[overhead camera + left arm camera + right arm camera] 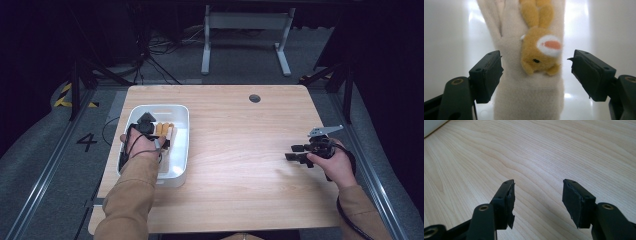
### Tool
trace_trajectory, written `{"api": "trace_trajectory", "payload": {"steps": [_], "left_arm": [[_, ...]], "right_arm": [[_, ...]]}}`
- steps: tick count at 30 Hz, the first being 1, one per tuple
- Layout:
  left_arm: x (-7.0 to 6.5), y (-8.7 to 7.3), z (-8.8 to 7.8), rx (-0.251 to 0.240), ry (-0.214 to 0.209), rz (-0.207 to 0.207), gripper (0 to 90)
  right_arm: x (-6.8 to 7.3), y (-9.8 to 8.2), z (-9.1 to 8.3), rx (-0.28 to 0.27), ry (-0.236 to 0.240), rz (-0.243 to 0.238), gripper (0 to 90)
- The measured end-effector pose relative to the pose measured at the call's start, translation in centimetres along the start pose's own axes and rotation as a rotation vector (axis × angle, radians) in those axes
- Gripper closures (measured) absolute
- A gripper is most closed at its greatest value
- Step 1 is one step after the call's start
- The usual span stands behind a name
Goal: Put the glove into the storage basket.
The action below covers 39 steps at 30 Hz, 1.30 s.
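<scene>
The high view looks forward and down on the whole tabletop (235,150). The left gripper view sits very close inside the white bin (176,167) at frame left, facing a cream glove (529,95). The right gripper view skims low over bare wood at frame right.

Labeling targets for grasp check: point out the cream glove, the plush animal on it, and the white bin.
cream glove (529,100), left gripper view, on its cuff between the open jaws.
plush animal (541,53), left gripper view, on its head.
white bin (184,145), high view, on its right wall.
</scene>
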<state>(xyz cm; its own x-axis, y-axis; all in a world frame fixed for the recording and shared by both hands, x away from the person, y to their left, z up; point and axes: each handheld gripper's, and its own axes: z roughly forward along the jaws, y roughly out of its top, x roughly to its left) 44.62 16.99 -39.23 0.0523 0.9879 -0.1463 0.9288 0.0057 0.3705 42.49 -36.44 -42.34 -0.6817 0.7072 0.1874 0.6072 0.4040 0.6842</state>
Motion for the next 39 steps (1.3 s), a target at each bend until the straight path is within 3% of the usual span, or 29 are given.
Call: {"api": "trace_trajectory", "payload": {"steps": [8, 13, 17, 22, 23, 25, 26, 29, 33, 36, 39], "left_arm": [[-0.7, 0.0, -3.1, -0.083, -0.019, 0.059, 25.5], [-0.9, -0.4, -5.3, -0.194, -0.054, 0.176, 24.1], [-1.6, -1.2, -7.3, -0.269, -0.134, 0.219, 27.5], [-3.5, -2.5, -9.1, -0.339, -0.221, 0.326, 28.0], [-3.5, -2.5, -9.1, -0.339, -0.221, 0.326, 28.0], [-4.2, -3.0, -9.5, -0.335, -0.258, 0.362, 28.0], [-5.0, -3.4, -9.6, -0.337, -0.302, 0.392, 28.0], [-5.8, -3.9, -9.6, -0.344, -0.335, 0.420, 28.0], [-8.1, -5.3, -8.7, -0.381, -0.423, 0.527, 28.6], [-9.7, -6.2, -7.5, -0.379, -0.495, 0.572, 28.6], [-11.2, -6.8, -5.7, -0.368, -0.508, 0.636, 28.6]], "right_arm": [[0.1, 0.2, 0.3, 0.005, 0.001, -0.008, 43.6], [0.0, 0.2, 0.3, 0.003, 0.008, -0.008, 43.5], [0.1, 0.1, 0.3, 0.001, 0.003, -0.008, 43.4], [0.2, 0.1, 0.3, 0.004, 0.006, -0.009, 43.2], [0.2, 0.1, 0.3, 0.004, 0.006, -0.009, 43.2], [0.2, 0.0, 0.3, 0.006, 0.004, -0.007, 43.0], [0.1, 0.0, 0.4, 0.006, 0.000, -0.006, 43.1], [0.0, -0.1, 0.4, 0.008, -0.001, -0.002, 43.1], [0.1, -0.1, 0.4, 0.007, -0.001, -0.007, 42.9], [0.0, -0.1, 0.5, 0.010, 0.001, -0.008, 42.9], [0.1, -0.1, 0.6, 0.013, 0.003, -0.012, 42.7]]}}
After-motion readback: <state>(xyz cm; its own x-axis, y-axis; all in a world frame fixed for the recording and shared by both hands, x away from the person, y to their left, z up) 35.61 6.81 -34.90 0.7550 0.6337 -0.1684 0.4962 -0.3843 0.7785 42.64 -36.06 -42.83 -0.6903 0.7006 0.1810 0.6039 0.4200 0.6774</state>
